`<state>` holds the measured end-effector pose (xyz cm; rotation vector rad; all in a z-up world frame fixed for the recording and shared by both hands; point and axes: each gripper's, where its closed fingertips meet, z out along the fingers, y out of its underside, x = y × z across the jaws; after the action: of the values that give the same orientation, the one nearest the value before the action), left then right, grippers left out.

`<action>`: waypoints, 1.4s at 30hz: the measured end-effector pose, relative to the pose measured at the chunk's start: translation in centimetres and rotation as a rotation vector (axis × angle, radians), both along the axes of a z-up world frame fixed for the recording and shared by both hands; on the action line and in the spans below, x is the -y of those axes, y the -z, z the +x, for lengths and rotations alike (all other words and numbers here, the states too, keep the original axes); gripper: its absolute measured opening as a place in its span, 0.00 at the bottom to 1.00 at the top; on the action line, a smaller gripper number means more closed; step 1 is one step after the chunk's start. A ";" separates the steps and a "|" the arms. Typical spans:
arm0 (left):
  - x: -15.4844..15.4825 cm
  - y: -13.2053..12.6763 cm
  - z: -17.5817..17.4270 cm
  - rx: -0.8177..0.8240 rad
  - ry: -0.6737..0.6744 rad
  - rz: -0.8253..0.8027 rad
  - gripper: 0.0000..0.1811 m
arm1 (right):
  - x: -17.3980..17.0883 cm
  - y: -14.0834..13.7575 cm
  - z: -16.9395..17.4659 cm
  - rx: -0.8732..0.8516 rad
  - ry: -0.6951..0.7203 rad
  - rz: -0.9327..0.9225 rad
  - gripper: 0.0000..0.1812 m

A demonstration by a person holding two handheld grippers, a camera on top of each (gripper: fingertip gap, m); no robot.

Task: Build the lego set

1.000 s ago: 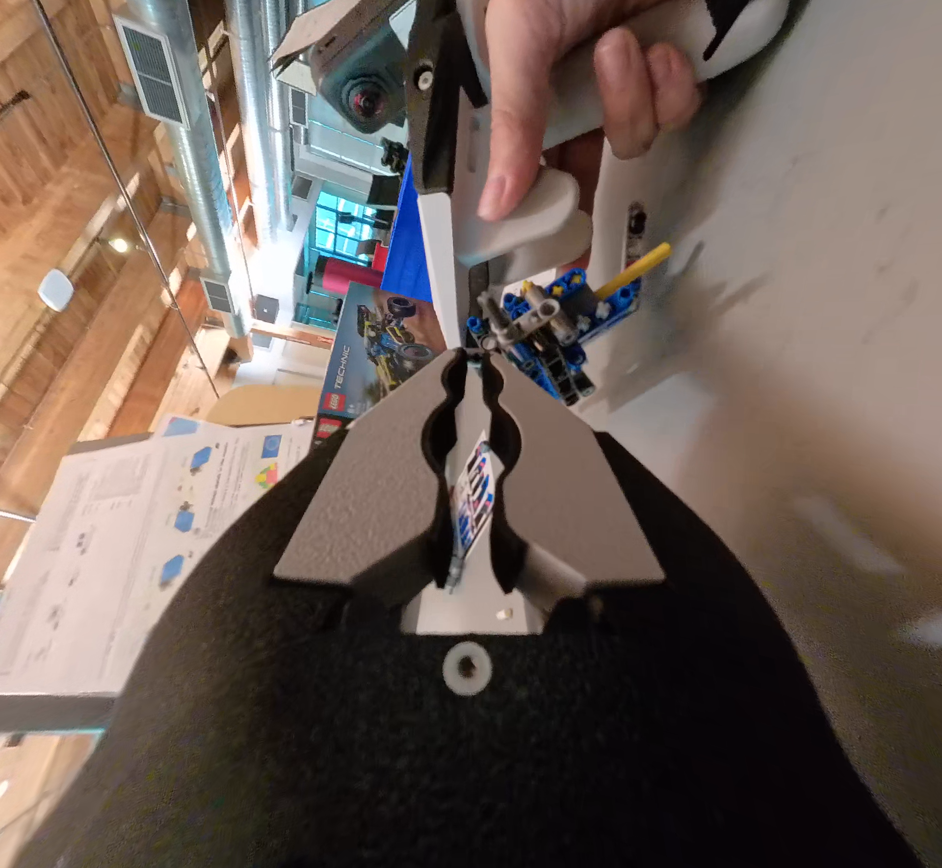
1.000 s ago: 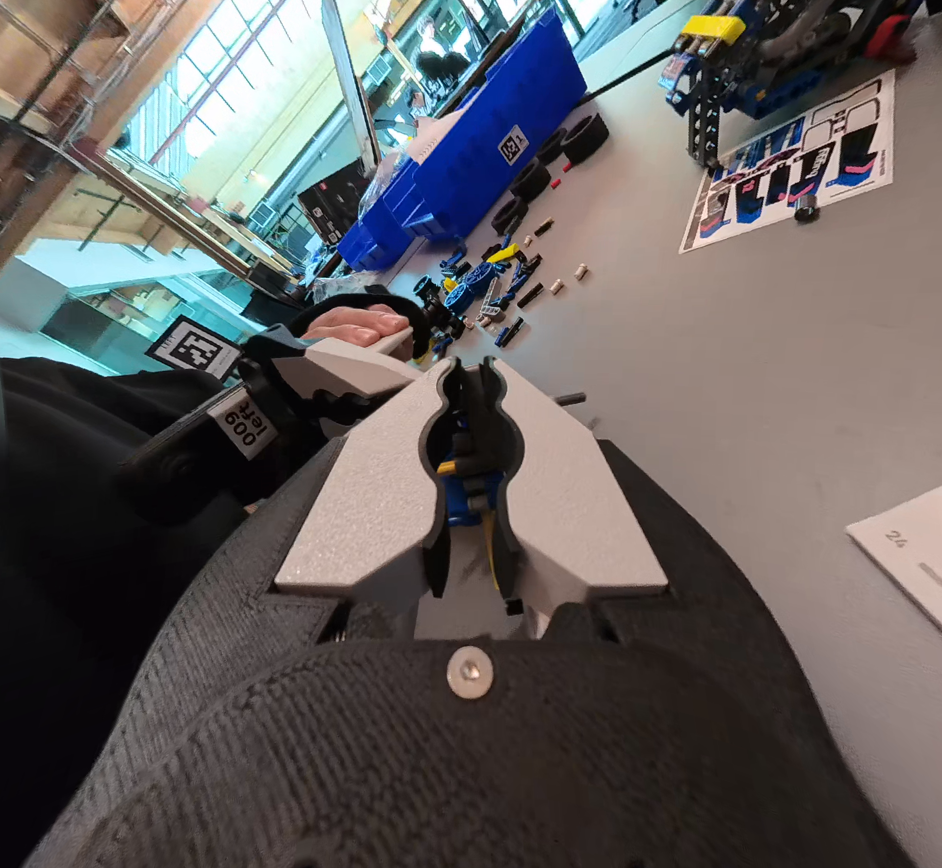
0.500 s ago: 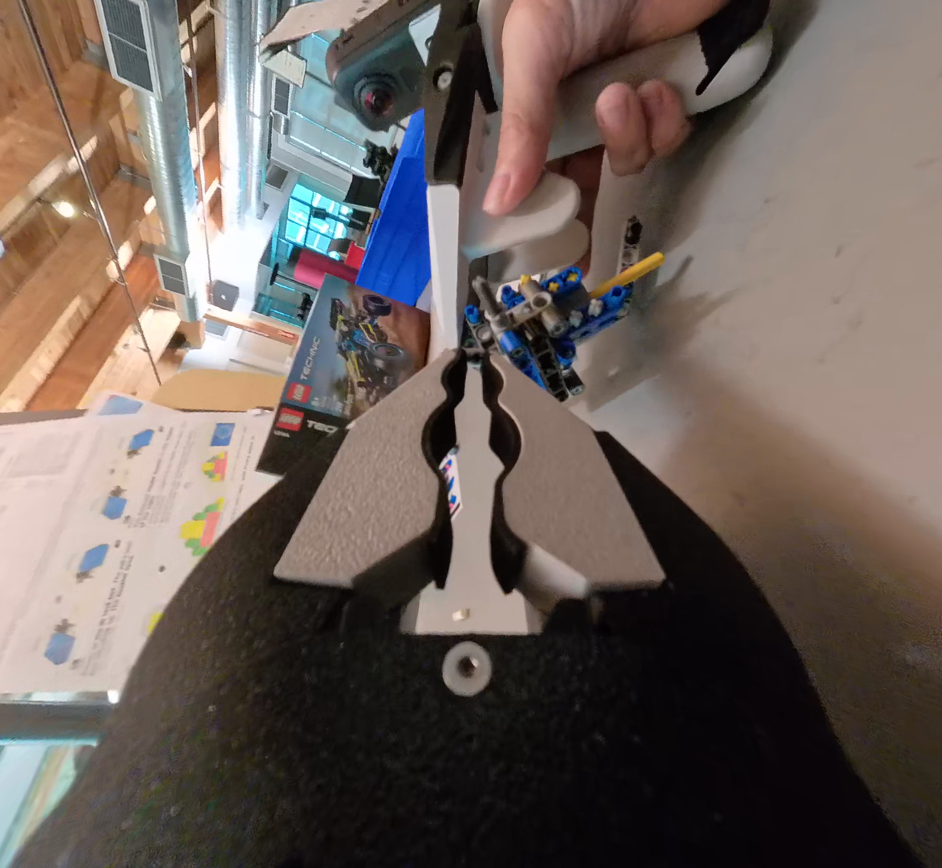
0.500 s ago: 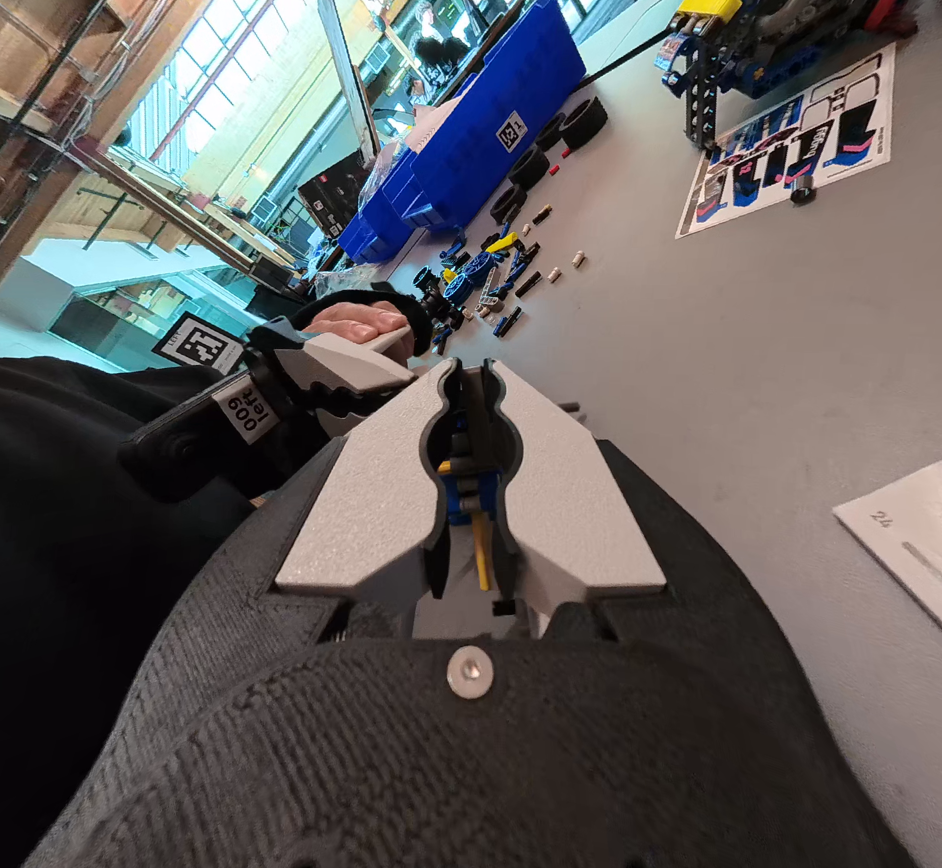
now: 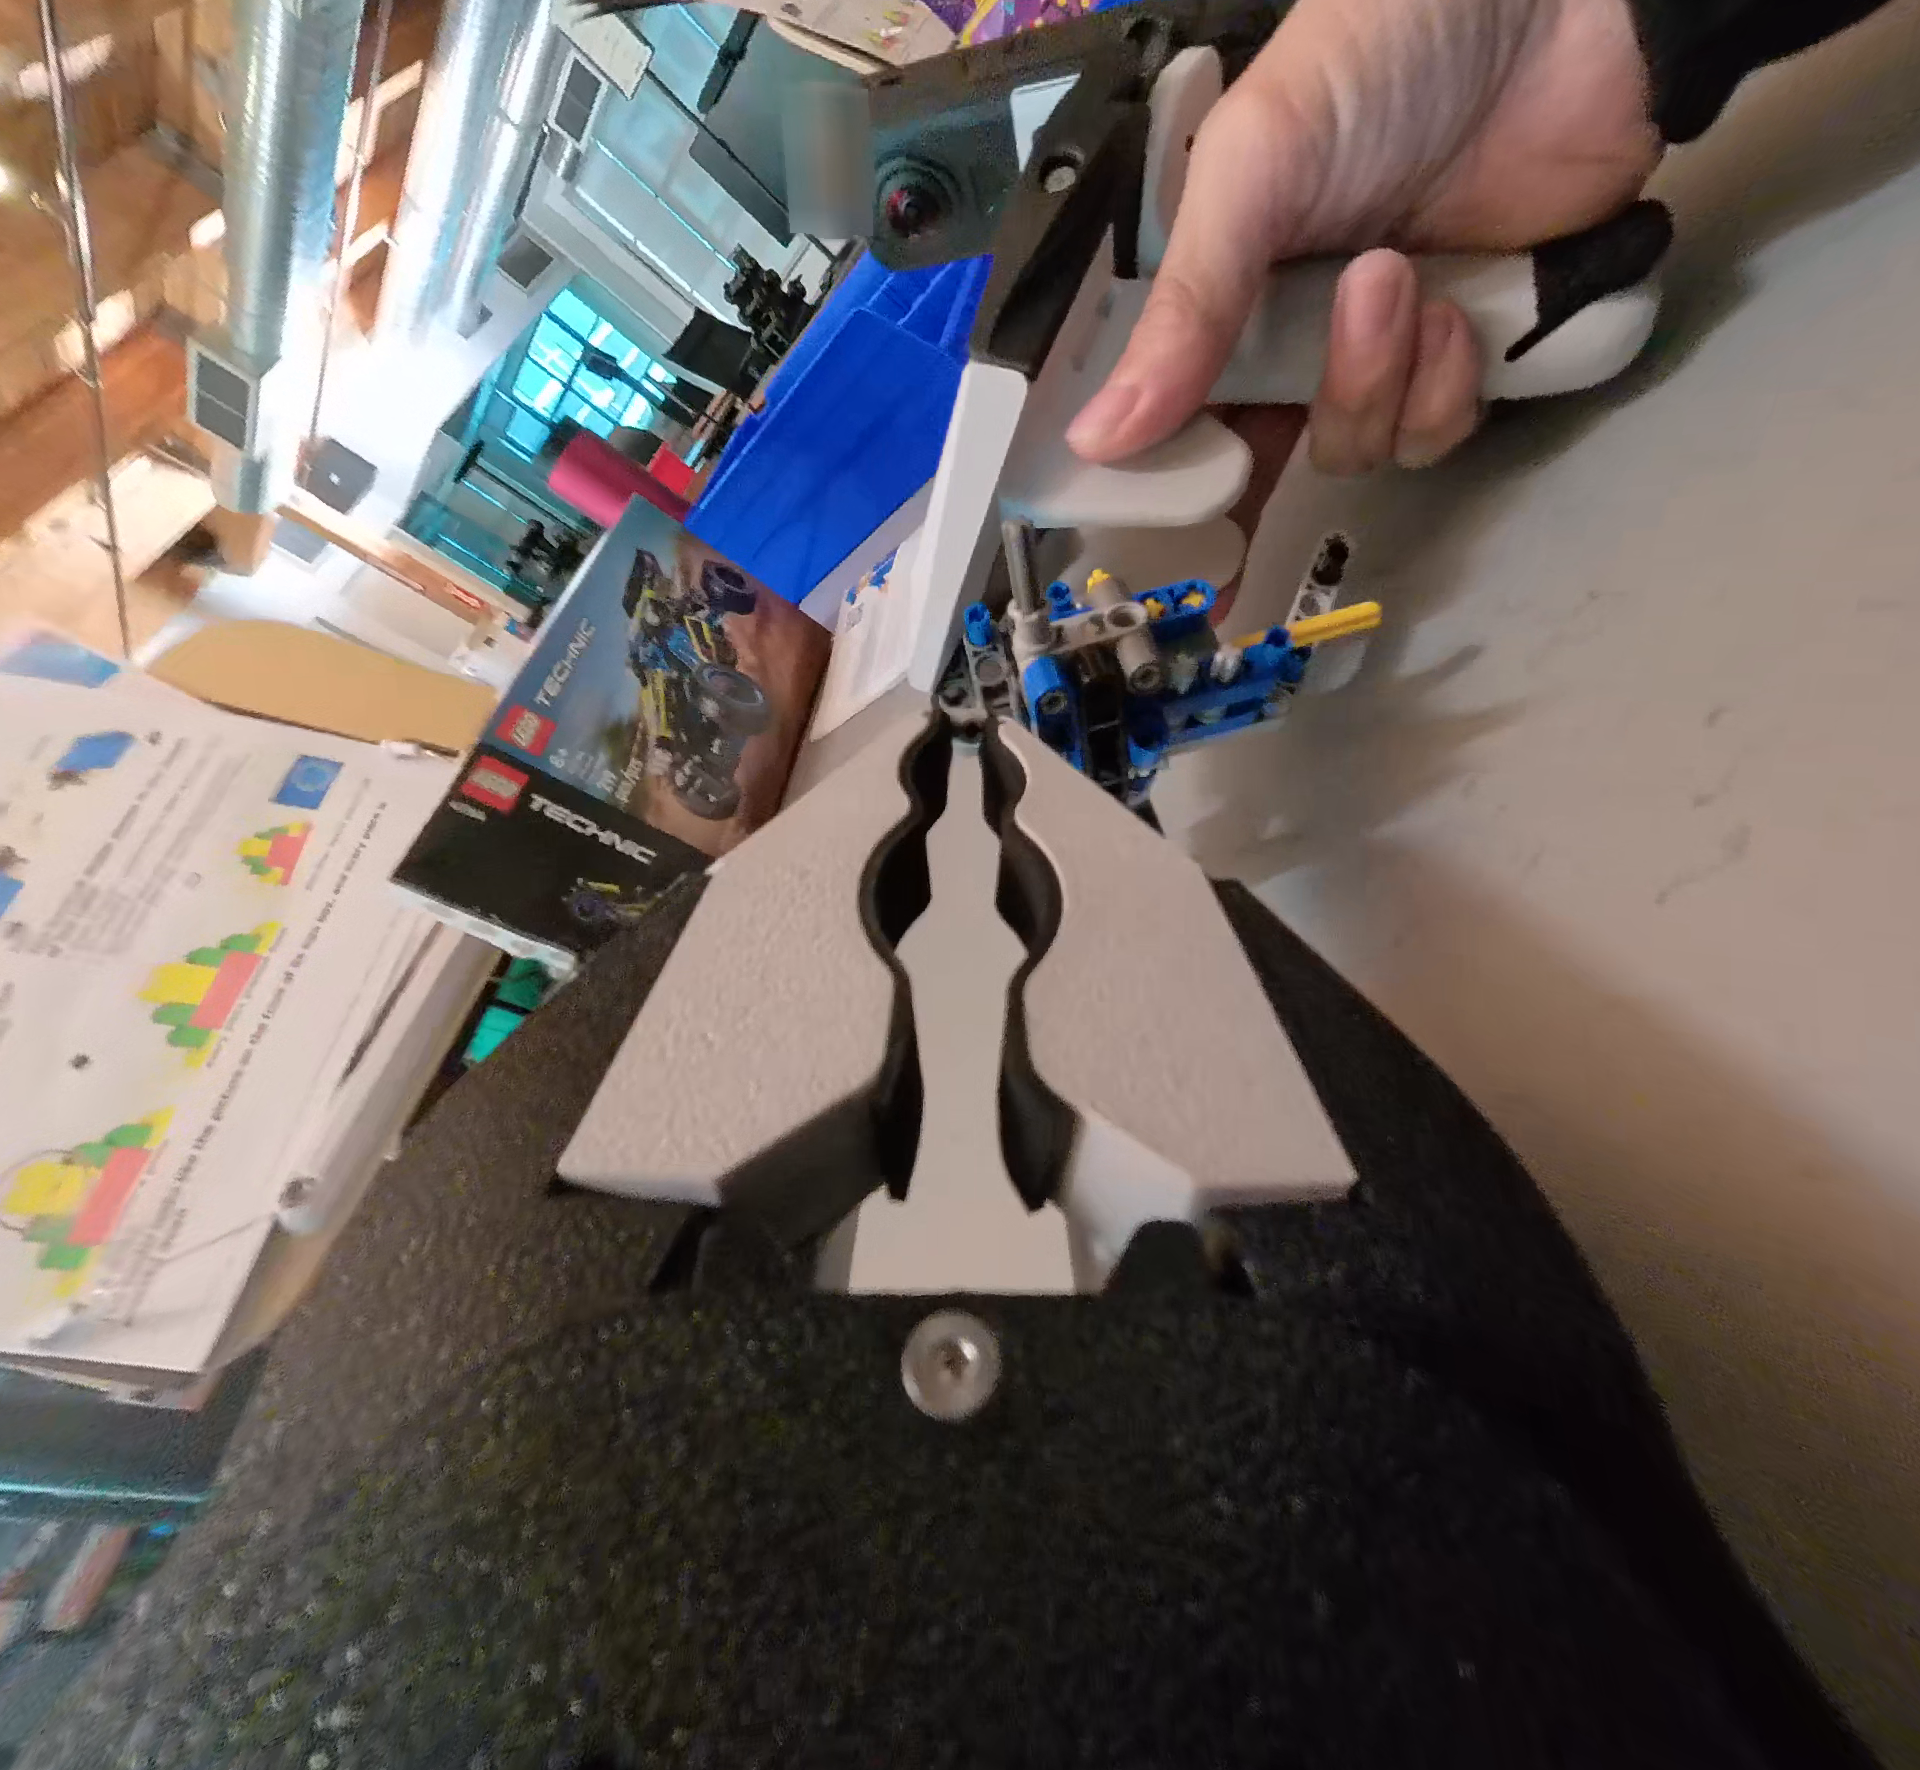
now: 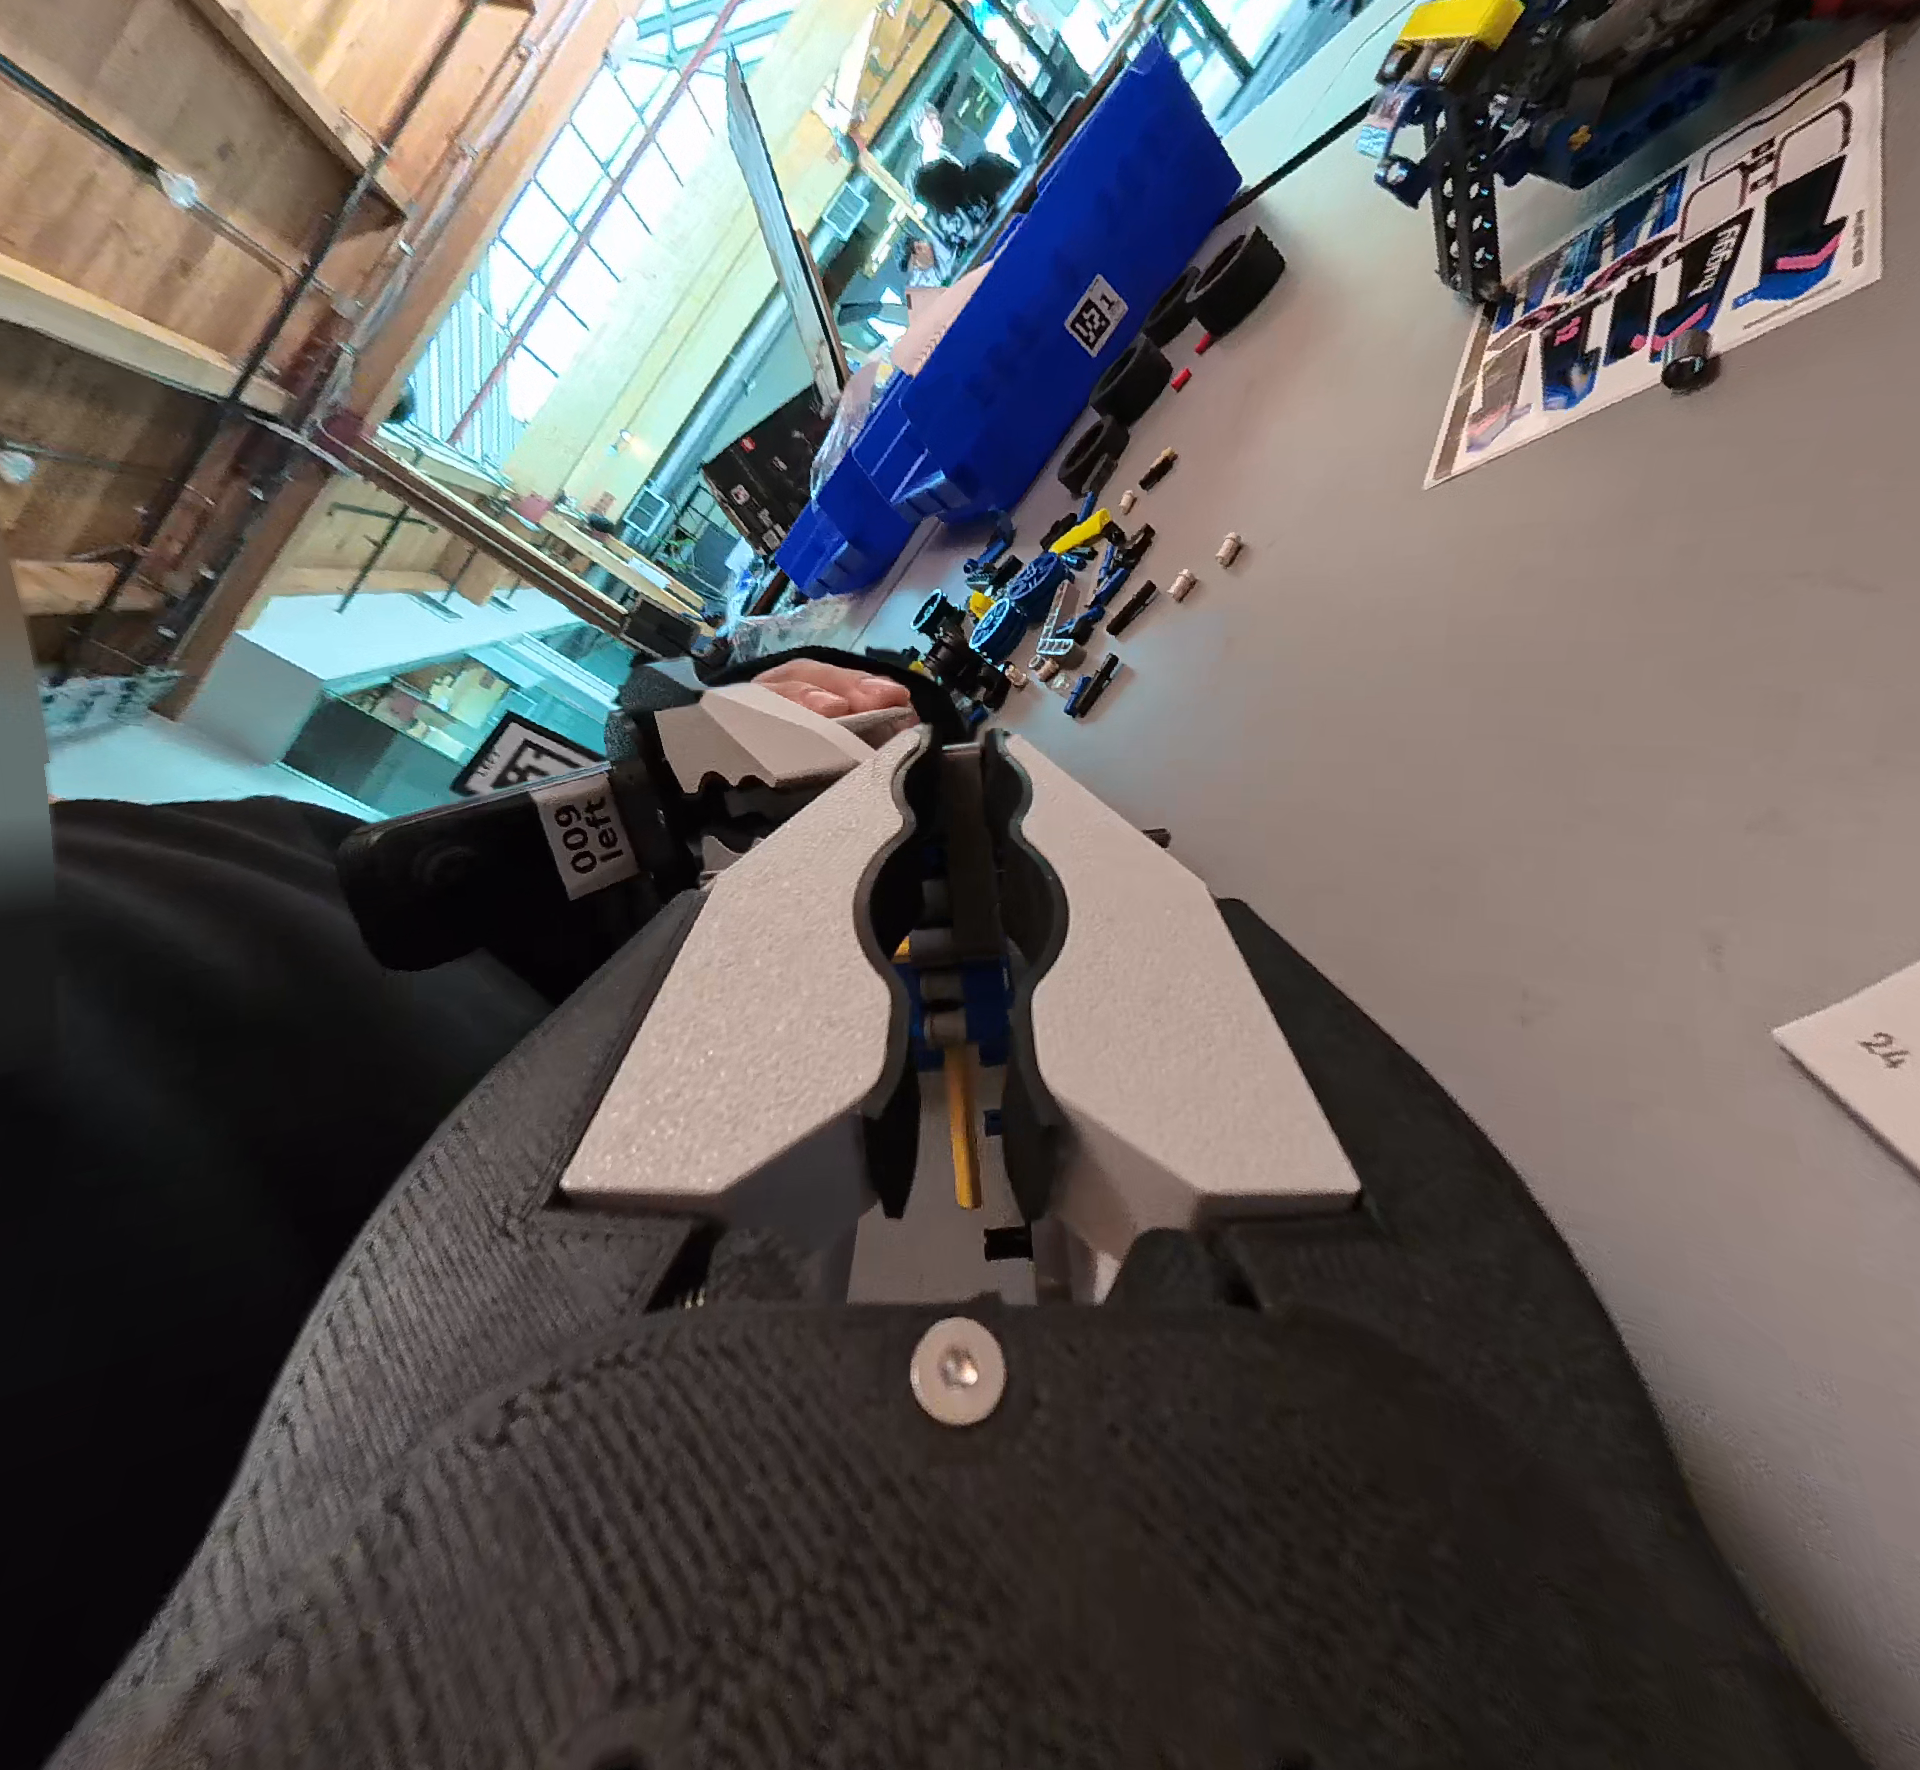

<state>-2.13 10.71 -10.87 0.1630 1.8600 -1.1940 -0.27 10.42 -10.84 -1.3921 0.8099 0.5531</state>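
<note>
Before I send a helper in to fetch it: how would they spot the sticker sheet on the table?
Start at the long blue bin on the grey table and look right to the half-built blue vehicle with the yellow block. The sticker sheet lies flat just in front of it. It is the only white sheet printed with blue, black and pink shapes, with a small dark round part on its edge.

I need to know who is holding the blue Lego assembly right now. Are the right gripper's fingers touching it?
Touching. In the right wrist view the right gripper is clamped on the blue assembly, which fills the slot between its fingers with no gap.
</note>
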 end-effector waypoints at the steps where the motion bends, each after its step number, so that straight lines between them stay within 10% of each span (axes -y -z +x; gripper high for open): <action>1: -0.1 0.0 0.1 -0.022 -0.002 -0.008 0.02 | 0.0 0.0 0.1 0.001 0.007 0.002 0.04; 20: -0.1 -0.2 0.4 -0.269 -0.046 -0.172 0.02 | -0.1 -0.3 0.1 0.049 0.042 -0.002 0.04; 31: -0.7 0.8 1.5 -0.007 -0.141 0.058 0.02 | -2.4 -1.3 -1.6 0.014 -0.041 0.088 0.00; 42: -0.5 1.8 1.6 -0.037 -0.115 0.096 0.02 | 4.0 -1.3 4.4 0.455 0.228 -0.496 0.13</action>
<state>-0.49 11.18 -12.72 0.0859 1.9334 -1.0367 4.18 6.41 -9.50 -1.7593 0.7412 -0.1598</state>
